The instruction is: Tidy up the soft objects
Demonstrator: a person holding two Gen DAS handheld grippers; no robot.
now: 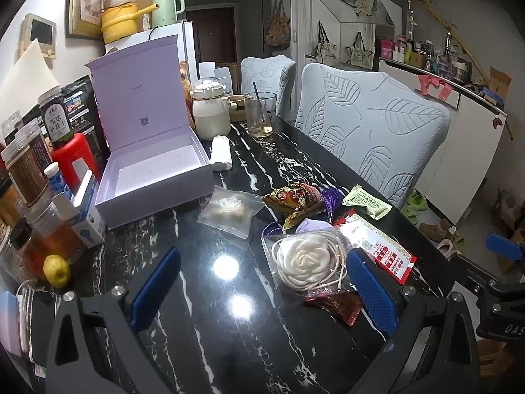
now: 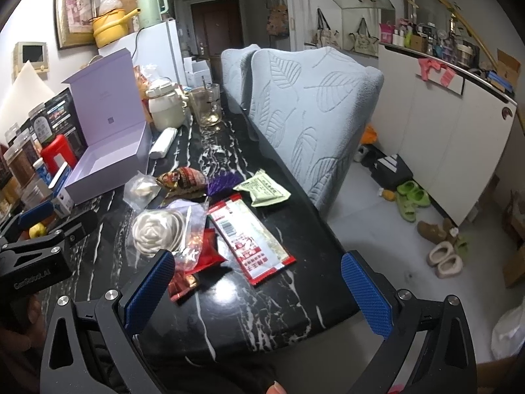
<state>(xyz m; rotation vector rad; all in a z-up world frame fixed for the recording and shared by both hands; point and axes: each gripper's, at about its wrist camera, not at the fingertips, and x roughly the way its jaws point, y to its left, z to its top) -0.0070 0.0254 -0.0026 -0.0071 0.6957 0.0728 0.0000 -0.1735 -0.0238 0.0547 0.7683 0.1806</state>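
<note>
Marble-black table (image 1: 229,344) fills the view, two leaf-patterned chairs (image 1: 370,131) tucked along its far side. Next down in size, the lilac box (image 1: 154,177) sits open at the left, lid upright, its floor bare. Soft packets cluster near the front edge: a red-and-white sachet (image 2: 252,239), a bagged white rose (image 1: 303,257) with cord (partly over a dark red wrapper), a clear pouch (image 1: 229,211) just beside the box, a green sachet (image 2: 264,190) nearest the chairs. Left gripper (image 1: 262,289) hangs low, spread wide, one pad touching the rose bag's edge. Right gripper (image 2: 259,290) is spread wide too, holding nothing.
</note>
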